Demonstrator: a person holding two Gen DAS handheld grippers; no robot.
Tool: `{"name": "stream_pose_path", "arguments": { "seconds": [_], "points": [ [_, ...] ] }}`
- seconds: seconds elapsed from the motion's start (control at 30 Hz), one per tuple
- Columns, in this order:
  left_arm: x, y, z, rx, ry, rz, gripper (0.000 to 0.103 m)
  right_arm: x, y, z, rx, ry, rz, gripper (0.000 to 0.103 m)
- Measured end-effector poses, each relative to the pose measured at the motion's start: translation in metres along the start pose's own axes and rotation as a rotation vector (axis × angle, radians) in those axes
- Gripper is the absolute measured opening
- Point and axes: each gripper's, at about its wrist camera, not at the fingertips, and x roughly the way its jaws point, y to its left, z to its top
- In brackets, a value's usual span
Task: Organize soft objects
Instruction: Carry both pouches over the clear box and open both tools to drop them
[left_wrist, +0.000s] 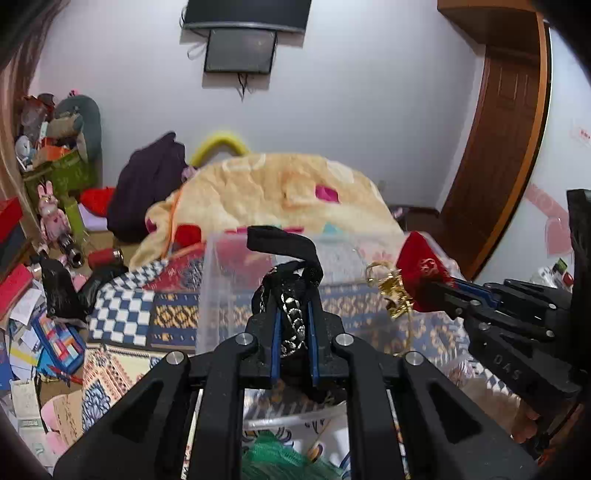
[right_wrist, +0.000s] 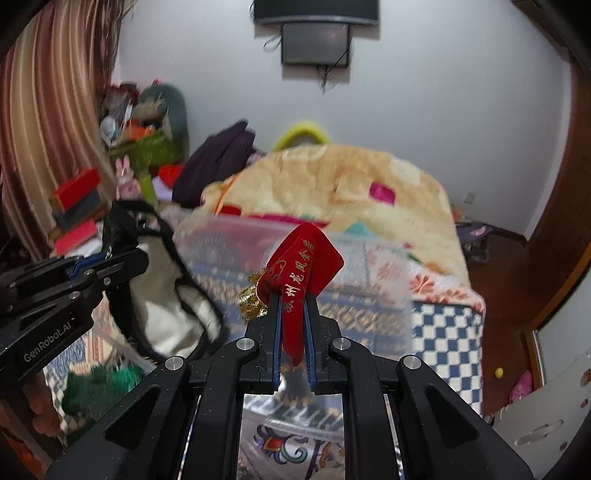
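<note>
A: Left claw (left_wrist: 293, 314) clamped narrow on a black fabric bag with a silver chain strap (left_wrist: 291, 295), strap pinched between the blue pads, a black loop flopping over just ahead of the tips.

B: Right claw (right_wrist: 293, 314) likewise closed tight, gripping a red velvet drawstring pouch with gold lettering (right_wrist: 301, 273); a gold tassel cord (right_wrist: 251, 299) dangling just left of its fingers.

A: Both soft things held aloft, then. Clear plastic storage bin (left_wrist: 221, 280) directly ahead of and below both claws, resting on the patterned bedspread (left_wrist: 122, 314).

B: From the right wrist view, the black bag hanging at the far left, pale lining showing, well off the bed. Bin rim (right_wrist: 229, 225) just beyond the pouch.

A: Judging by that, mid-carry: the step in hand looks like bringing each item over the bin for dropping in.

B: Next move probably calls for easing forward until each item hangs past the near rim, then lowering before opening. Chain and tassel likely to snag on the rim or trail outside; worth letting them settle in first.

A: Cannot tell what already sits in the bin; walls too hazy. Green netted bundle (left_wrist: 280, 458) below the left claw, not yet picked up.
</note>
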Motion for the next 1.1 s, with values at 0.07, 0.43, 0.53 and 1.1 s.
{"name": "stream_pose_path", "arguments": {
  "seconds": [0.07,0.43,0.53,1.1],
  "points": [
    [0.003,0.001,-0.003,-0.008,0.026,-0.013,0.012,0.006,0.004,-0.004,-0.028,0.038,0.016,0.01],
    [-0.001,0.01,-0.02,-0.033,0.117,-0.046,0.038,-0.001,0.013,-0.013,-0.092,0.097,0.012,0.029],
    [-0.012,0.01,-0.021,-0.02,0.103,-0.048,0.046,-0.008,0.007,-0.013,-0.071,0.081,0.019,0.046],
    [-0.105,0.0,-0.028,0.058,-0.066,-0.075,0.073,-0.091,-0.005,-0.025,-0.03,-0.131,0.016,0.071]
  ]
}}
